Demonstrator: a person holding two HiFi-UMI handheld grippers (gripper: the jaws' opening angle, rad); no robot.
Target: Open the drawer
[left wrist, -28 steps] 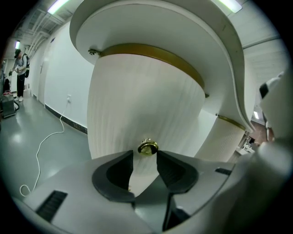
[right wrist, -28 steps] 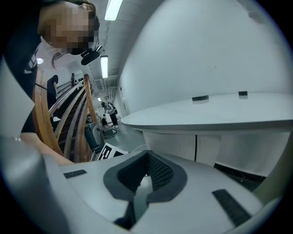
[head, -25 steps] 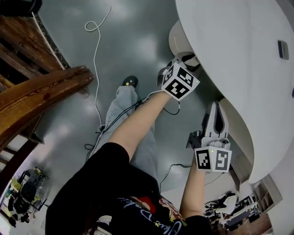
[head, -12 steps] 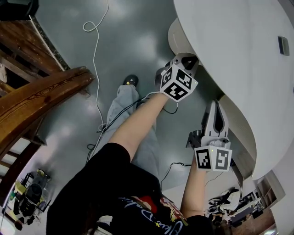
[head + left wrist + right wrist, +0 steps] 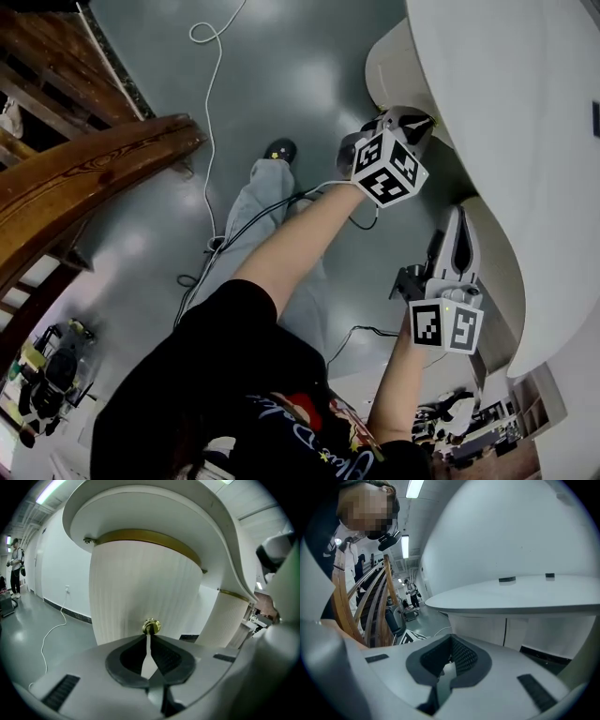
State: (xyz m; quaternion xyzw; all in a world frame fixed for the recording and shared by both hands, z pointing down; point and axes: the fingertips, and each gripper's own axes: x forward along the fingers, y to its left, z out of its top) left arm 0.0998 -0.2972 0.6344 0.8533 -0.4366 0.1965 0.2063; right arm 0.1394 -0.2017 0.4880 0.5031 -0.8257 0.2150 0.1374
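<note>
Left tongs point(image 5: 149, 635) are squeezed shut right at the little gold knob point(image 5: 151, 626) on the ribbed white drawer front point(image 5: 140, 578). The drawer sits tucked under the curved desk top point(image 5: 154, 508) and looks fully closed as far as I can tell.

My worry is that the grip seems to be on the very tips only. The knob is small, round and shiny, so a pull could just pop the pads off it. That's more likely if the pull goes off at an angle instead of straight out from the front. A sideways or downward drag might also make the drawer bind instead of slide, and a hard jerk could loosen the knob.

On the tongs themselves, the left pair is closed to a thin slit with the knob caught at the tip, and nothing else is touching. Right tongs point(image 5: 452, 639) have their jaws together with nothing between them. They hang off to the side near the desk edge, not touching anything I can see.
</note>
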